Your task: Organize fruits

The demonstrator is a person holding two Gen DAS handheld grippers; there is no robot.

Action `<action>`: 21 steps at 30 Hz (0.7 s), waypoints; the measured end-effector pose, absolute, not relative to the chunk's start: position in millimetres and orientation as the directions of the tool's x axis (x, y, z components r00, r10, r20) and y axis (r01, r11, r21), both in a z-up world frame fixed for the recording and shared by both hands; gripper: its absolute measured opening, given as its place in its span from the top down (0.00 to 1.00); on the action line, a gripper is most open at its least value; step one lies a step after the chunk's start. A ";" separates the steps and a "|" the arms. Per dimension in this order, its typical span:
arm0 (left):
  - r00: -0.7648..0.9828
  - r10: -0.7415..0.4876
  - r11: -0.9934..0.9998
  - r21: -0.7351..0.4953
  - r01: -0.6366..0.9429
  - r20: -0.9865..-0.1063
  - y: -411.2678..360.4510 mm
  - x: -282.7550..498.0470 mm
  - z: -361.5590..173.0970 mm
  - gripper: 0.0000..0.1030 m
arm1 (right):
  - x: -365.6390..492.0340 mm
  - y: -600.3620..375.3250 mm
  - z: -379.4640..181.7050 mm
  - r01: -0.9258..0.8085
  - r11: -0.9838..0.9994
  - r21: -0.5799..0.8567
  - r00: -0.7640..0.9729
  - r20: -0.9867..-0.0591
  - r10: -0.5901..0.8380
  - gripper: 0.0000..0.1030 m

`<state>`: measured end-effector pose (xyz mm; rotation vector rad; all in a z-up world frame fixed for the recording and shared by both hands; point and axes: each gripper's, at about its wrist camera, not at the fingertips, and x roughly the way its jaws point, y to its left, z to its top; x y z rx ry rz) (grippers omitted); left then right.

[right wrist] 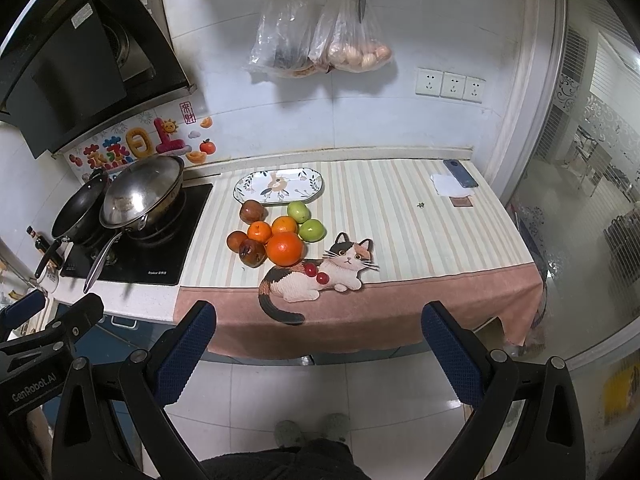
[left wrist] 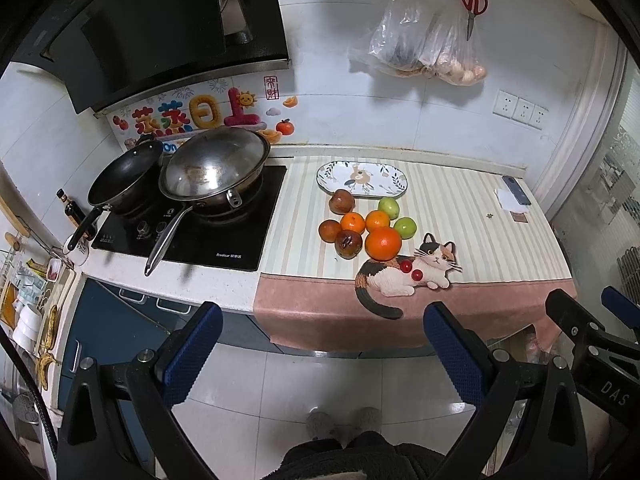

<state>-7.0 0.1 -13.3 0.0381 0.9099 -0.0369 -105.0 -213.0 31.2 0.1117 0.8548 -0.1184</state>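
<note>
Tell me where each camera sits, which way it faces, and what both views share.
Left wrist: on the left claw, held open before the counter, facing the fruit pile; the right claw and slippered feet show.
Right wrist: on the right claw, open, facing the same way; the left claw shows at the left edge.
Shared: oval plate, stove, cat mat.

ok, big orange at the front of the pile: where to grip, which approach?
Take the big orange across its widest part, coming from above. Its left side touches a dark red fruit, two smaller oranges crowd behind, so set the fingers front-to-back or diagonally. Right gripper is open, near enough.
</note>
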 end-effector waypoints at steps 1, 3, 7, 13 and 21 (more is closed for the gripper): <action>0.613 -0.016 0.999 0.017 0.049 -0.790 0.2 -7.7 -13.9 0.00 | -104.9 -212.3 31.8 0.149 0.988 0.050 0.650 -0.758 -0.060 0.00; 0.614 -0.014 0.999 0.019 0.048 -0.789 -2.6 -7.2 -12.8 0.00 | -104.3 -212.0 31.8 0.149 0.988 0.050 0.650 -0.758 -0.060 0.00; 0.610 -0.016 0.999 0.019 0.051 -0.792 -2.0 2.1 -7.0 0.00 | -105.7 -210.8 30.1 0.149 0.988 0.050 0.650 -0.758 -0.059 0.00; 0.609 -0.017 0.998 0.019 0.052 -0.793 -1.3 3.4 -5.9 0.00 | -103.9 -208.9 28.6 0.151 0.987 0.052 0.649 -0.758 -0.059 0.00; 0.609 -0.015 0.998 0.020 0.052 -0.793 -1.5 3.0 -6.3 0.00 | -103.2 -209.1 27.7 0.150 0.987 0.053 0.648 -0.759 -0.057 0.00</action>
